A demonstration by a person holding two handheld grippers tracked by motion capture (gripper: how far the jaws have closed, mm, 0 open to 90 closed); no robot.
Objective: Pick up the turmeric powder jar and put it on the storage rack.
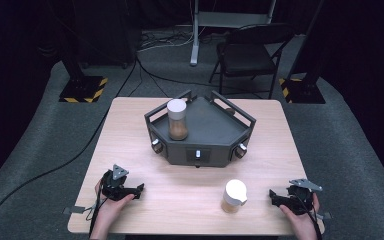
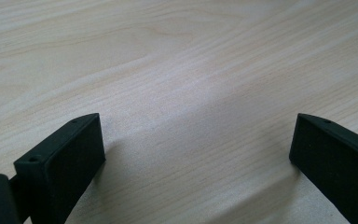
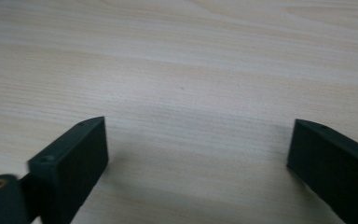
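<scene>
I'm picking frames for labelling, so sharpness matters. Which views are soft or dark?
High view: the table is evenly lit, the surrounding room falls to near black, and detail is slightly soft. Left gripper view: wood grain crisp, jaws cast faint shadows. Right gripper view: mildly blurred overall, grain smeared near the bottom.

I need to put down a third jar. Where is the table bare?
Bare wood lies between the left gripper and the white-lidded jar of brown powder, and along both side edges of the light wooden table. The back middle is crowded by the dark grey angular tray holding a second lidded jar.
</scene>
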